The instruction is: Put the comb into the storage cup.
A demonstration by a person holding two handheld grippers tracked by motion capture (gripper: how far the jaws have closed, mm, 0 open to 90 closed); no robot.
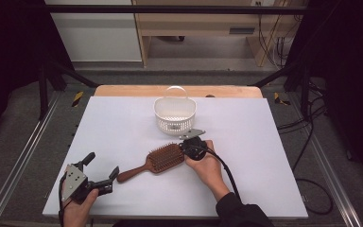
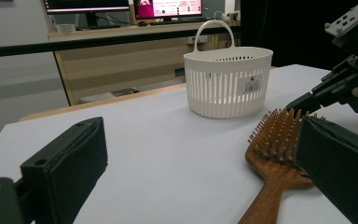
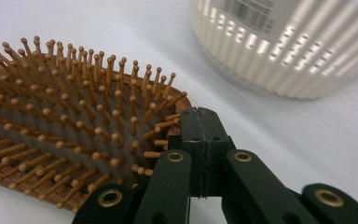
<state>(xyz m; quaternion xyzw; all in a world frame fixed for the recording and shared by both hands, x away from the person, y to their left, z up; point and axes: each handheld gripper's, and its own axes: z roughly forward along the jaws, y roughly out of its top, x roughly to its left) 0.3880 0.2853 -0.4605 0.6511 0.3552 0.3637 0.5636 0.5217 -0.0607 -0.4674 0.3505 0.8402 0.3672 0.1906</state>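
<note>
A white counter [image 1: 123,127] stands in a workshop with a wooden bench behind it, and toward twelve o'clock on it sits a white slotted basket [image 1: 175,116] whose inside cannot be made out. The wooden hairbrush [image 1: 156,161] lies near the middle, bristles up, handle pointing to eight o'clock. The right claw [image 1: 187,145], jaws pressed together and holding nothing, touches the brush head's edge at its three o'clock side, while the left claw [image 1: 100,166] rests wide open and empty beside the handle's end.

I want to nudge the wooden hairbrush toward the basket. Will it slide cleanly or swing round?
The hairbrush looks stiff, solid wood, so it should move as one piece. It lies flat on its back, bristles up, so tipping seems unlikely. Pushed at the head's edge, where the right gripper sits with jaws shut, it would probably pivot, its long handle swinging.
</note>
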